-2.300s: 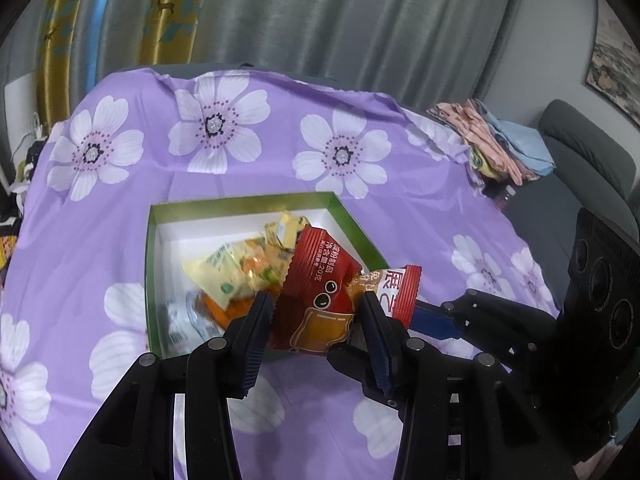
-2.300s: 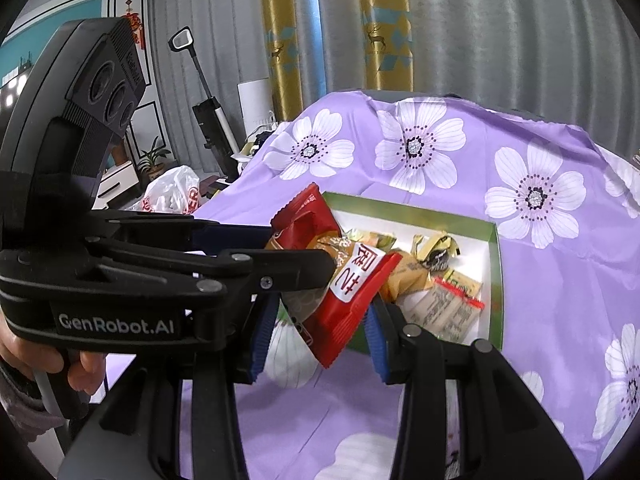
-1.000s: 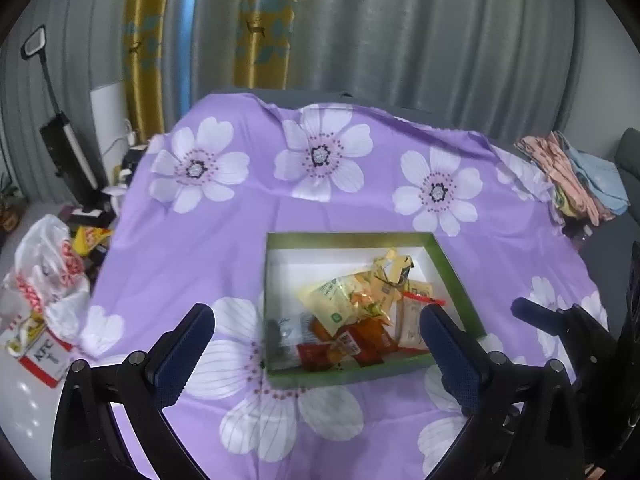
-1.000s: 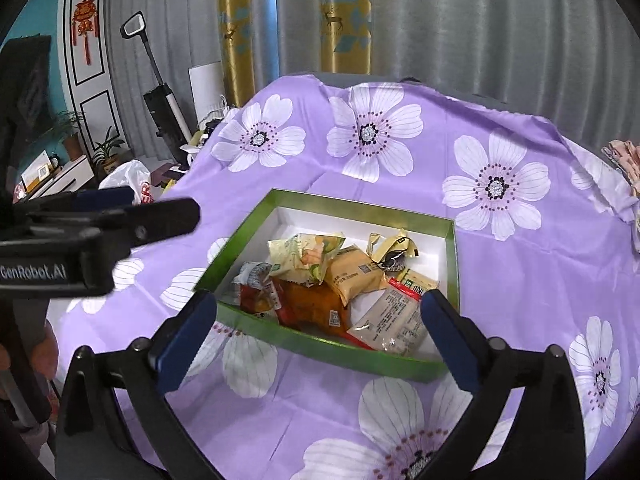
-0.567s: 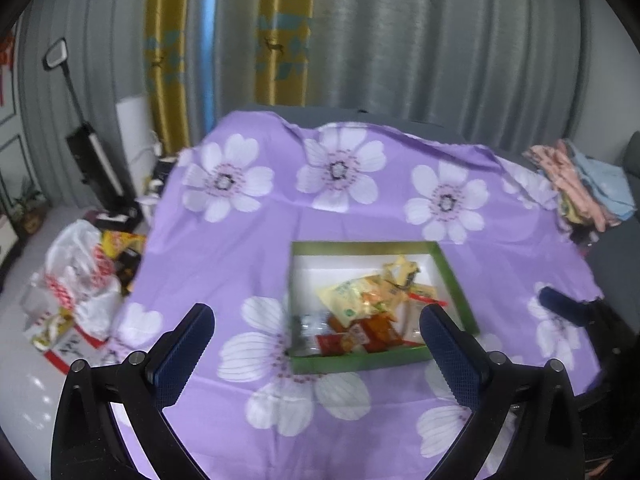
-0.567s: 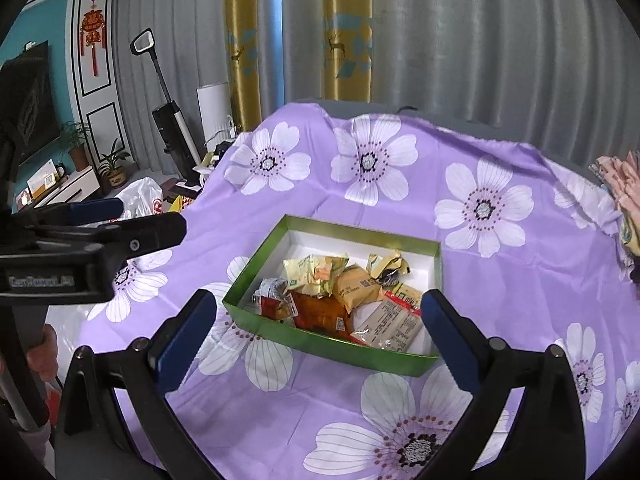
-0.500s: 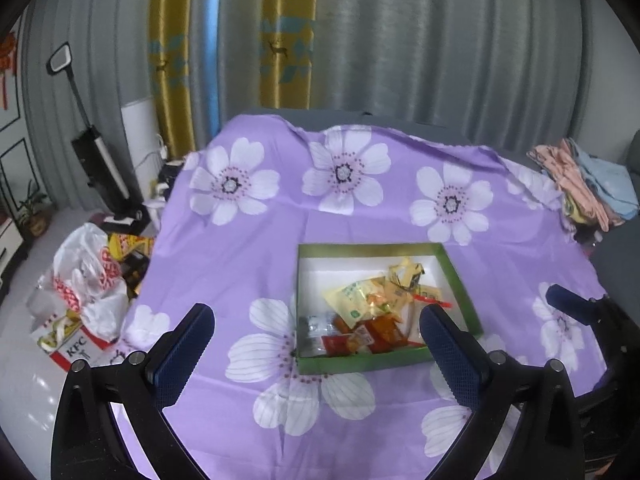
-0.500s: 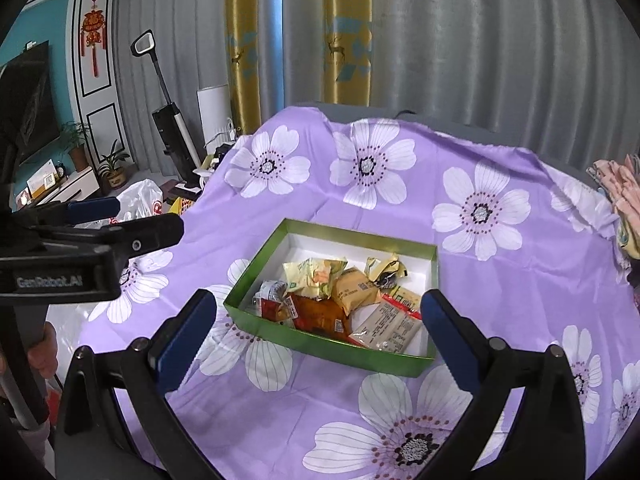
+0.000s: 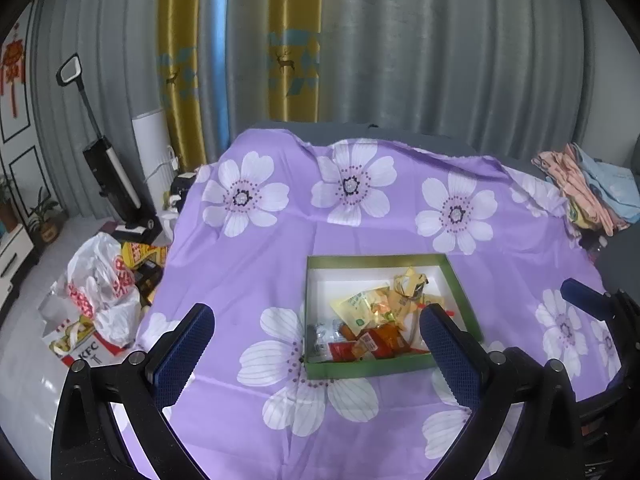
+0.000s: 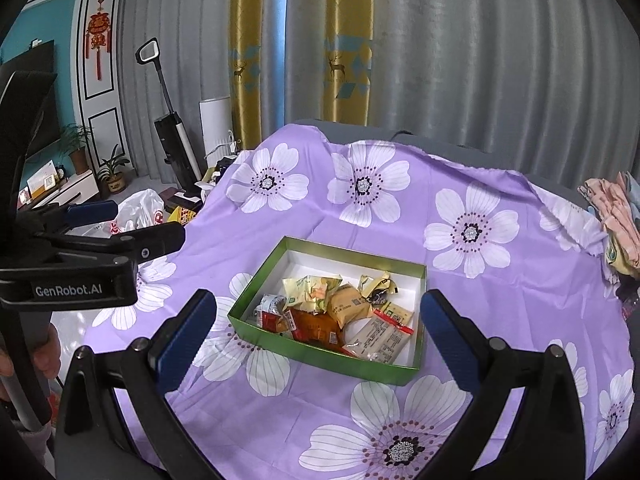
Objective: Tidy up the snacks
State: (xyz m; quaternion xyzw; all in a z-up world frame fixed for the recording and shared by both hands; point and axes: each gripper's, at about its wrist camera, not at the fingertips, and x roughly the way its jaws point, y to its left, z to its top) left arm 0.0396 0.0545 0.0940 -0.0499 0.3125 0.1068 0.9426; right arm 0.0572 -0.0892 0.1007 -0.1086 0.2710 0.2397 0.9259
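- Left gripper point(image 9: 316, 344) spread wide, nothing between the pads; 2.3 s ago pinched a red packet over the box.
- Right gripper point(image 10: 316, 334) likewise spread wide and empty; earlier clamped a red-and-white packet.
- Both pulled up and back since then, now well above the purple flowered cloth point(image 10: 400, 208), box smaller in both views.
- Red packets point(image 9: 362, 346) now lying in the near end of the green box point(image 10: 256, 284), on top of the other snacks point(image 10: 348, 304).
- Snacks all heaped in the near half of the box, far end bare white.
- No loose snack visible on the cloth around the box.
- Judged: last drop done, task looks finished or close to it.
- Plastic bag point(image 9: 100, 292) on the floor to the left, contents unclear, probably not part of the job.
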